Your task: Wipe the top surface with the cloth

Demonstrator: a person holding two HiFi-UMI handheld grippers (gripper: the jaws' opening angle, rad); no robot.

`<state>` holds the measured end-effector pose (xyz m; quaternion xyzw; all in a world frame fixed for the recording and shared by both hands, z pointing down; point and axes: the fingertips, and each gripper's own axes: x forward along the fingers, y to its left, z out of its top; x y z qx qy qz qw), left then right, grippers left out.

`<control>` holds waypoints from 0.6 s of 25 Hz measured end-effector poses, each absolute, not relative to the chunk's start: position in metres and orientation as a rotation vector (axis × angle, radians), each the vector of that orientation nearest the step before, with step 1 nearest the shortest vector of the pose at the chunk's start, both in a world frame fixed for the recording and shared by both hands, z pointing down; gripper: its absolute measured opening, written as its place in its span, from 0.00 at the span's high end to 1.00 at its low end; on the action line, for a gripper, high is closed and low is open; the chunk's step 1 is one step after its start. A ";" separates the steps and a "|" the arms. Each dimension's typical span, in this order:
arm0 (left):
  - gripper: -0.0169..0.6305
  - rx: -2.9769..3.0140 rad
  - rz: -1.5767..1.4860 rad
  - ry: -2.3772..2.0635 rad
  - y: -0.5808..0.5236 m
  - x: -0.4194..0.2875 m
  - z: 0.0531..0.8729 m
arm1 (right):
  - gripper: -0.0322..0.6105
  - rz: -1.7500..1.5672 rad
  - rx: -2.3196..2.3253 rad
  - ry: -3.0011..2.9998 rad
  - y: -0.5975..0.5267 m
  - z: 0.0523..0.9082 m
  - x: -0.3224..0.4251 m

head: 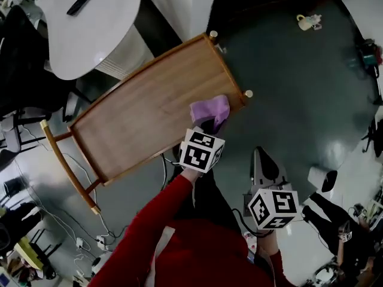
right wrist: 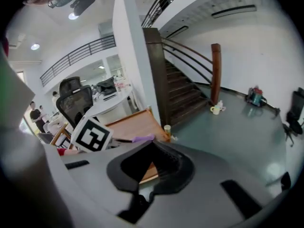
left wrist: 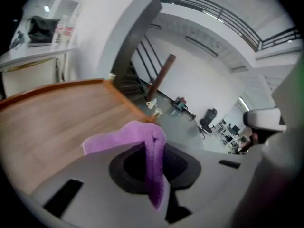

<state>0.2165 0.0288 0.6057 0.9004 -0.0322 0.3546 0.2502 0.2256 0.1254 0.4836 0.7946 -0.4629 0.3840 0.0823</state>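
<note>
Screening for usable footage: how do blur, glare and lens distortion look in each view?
Head view: fisheye bend, dark corners, purple cloth and wooden tabletop sharp. Left gripper view: railings bowed, right edge smeared, cloth in focus. Right gripper view: ceiling lamp flares, glossy grey floor shows sheen.

The person is wearing red sleeves (head: 157, 217). The left hand-held gripper (head: 210, 124) and the right hand-held gripper (head: 259, 155) are showing smooth grey shells with dark slots, each carrying a white cube (head: 202, 150) printed with black square markers.
</note>
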 end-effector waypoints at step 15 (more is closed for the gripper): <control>0.90 2.556 0.781 0.048 0.057 0.278 0.563 | 0.95 1.137 2.463 -1.365 0.154 0.488 0.250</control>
